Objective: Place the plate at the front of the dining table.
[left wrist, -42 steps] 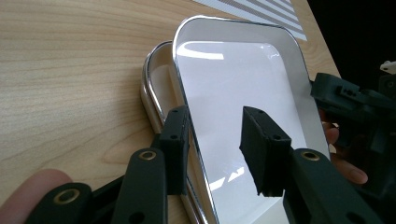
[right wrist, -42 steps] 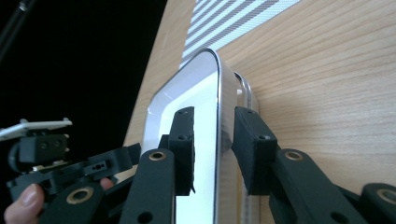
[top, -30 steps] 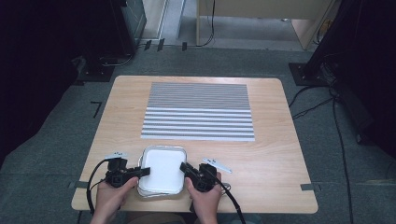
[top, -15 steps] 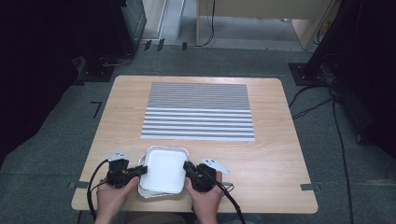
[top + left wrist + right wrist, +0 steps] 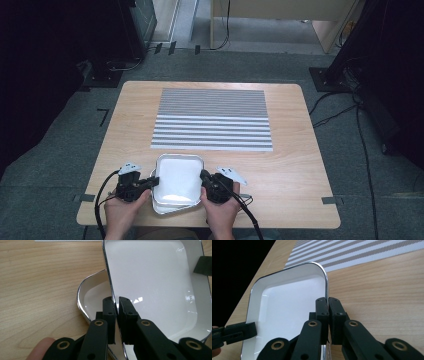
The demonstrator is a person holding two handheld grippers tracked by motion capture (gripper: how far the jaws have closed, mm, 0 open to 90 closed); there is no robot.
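Two white enamel trays with metal rims lie stacked near the table's front edge. The upper tray [image 5: 179,177] [image 5: 155,282] [image 5: 287,310] sits slightly askew over the lower tray [image 5: 162,207] [image 5: 91,293]. My left gripper [image 5: 151,182] [image 5: 116,305] has just been closing and is shut on the upper tray's left rim. At the opposite side, my right gripper [image 5: 204,179] [image 5: 327,307] has just been closing too and pinches the right rim. Each gripper view shows the other gripper's jaw at the far rim.
A grey-and-white striped placemat [image 5: 212,120] lies flat in the middle of the wooden table [image 5: 300,165], beyond the trays. Bare wood lies to the left and right of the trays. Cables trail from both grippers over the front edge.
Both grippers have drawn in against the upper tray's sides, and the upper tray now sits a little offset from the lower one. The hands have hardly moved.
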